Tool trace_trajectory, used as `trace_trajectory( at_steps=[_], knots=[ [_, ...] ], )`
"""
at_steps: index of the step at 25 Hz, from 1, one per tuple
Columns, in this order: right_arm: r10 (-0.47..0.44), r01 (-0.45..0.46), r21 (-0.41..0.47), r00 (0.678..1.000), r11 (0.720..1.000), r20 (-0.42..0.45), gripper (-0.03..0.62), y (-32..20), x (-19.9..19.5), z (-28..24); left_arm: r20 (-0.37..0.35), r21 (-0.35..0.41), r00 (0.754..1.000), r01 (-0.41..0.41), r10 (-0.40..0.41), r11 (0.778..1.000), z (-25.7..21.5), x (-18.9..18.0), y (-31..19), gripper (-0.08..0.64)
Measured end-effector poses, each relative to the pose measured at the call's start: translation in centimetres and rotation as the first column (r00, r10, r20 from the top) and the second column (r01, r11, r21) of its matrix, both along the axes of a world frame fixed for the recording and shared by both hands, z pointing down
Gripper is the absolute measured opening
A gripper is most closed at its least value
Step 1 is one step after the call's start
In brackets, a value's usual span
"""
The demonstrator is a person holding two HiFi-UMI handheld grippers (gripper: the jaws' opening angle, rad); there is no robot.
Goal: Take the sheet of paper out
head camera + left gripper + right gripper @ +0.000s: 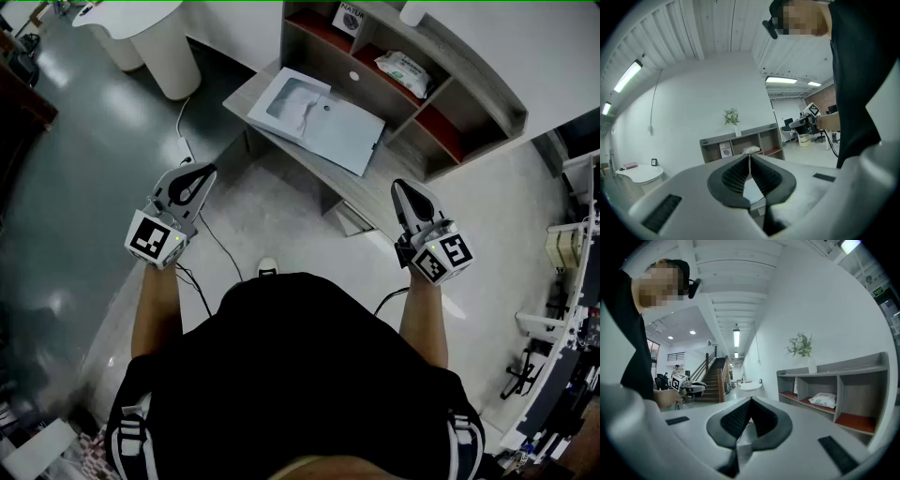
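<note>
Not started: my left gripper point(202, 172) and right gripper point(401, 186) have jaws closed, empty. The white paper sheet point(292, 97) sits in a pale-blue plastic folder point(345, 133) on the grey desk point(249, 95), 12 o'clock.

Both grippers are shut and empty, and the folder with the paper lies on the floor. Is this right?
Not quite: the head view shows the folder with the paper on the desk, not the floor. The left gripper and right gripper are indeed shut and empty.
</note>
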State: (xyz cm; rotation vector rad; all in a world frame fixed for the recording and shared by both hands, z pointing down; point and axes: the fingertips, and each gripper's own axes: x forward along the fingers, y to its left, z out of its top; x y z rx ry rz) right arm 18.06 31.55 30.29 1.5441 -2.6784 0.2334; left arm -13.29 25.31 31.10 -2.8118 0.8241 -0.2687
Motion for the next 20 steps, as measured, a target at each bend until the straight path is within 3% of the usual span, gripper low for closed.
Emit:
trace_trajectory(
  at_steps=[9, 20],
  knots=[
    [0.000, -0.001, -0.007, 1.000, 1.000, -0.015, 0.014, -3.3, -2.1, -0.3, -0.024, -0.011, 0.998, -0.053, 0.052, 0.999, 0.1, -1.7, -3.2, 0.023],
    [0.025, -0.025, 0.001, 0.999, 1.000, 0.025, 0.014, -5.7, -6.5, -0.4, -0.016, -0.030, 0.997, -0.075, 0.075, 0.997, 1.1, -6.6, -5.5, 0.023]
  ],
)
